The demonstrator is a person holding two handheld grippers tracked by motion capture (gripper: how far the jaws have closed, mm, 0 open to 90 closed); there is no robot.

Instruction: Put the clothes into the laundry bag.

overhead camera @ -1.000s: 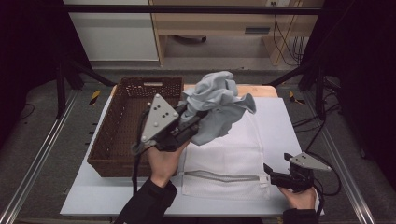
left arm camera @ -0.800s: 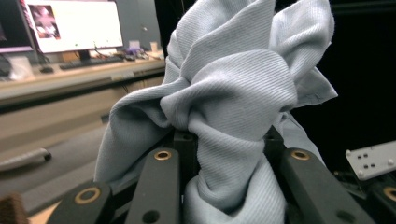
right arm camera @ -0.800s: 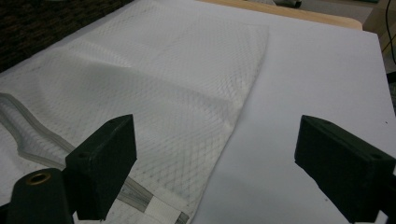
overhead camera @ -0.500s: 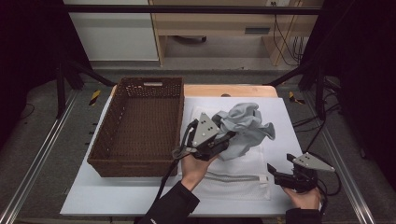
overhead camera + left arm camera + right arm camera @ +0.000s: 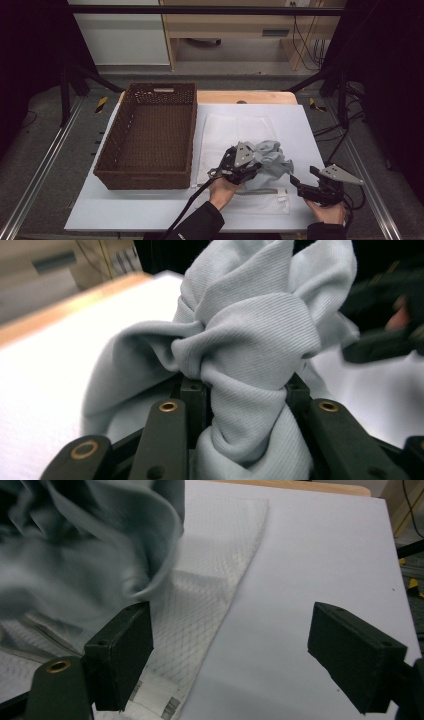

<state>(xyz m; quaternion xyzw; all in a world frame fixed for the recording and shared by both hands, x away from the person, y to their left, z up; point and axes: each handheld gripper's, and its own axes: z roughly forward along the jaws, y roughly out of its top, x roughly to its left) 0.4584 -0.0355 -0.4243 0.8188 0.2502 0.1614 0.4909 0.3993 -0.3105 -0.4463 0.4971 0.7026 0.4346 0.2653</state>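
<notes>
Over mesh bag [image 5: 227, 131], left gripper [image 5: 250, 167] clamping grey cloth [image 5: 270, 160], jaws easing wider

This looks like a lab or test workroom set up for recording. The table [image 5: 150, 210] is covered with a white board and framed by bare metal rails [image 5: 40, 175] and dark stands, with yellow-black hazard tape [image 5: 101, 104] on the grey carpet. Behind it, loose cables [image 5: 302, 35] hang by plain wooden furniture [image 5: 235, 20].

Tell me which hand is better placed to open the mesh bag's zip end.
Right. The right gripper stands open and empty beside the zip end of the mesh bag, while the left gripper is clamped on the grey cloth.
</notes>
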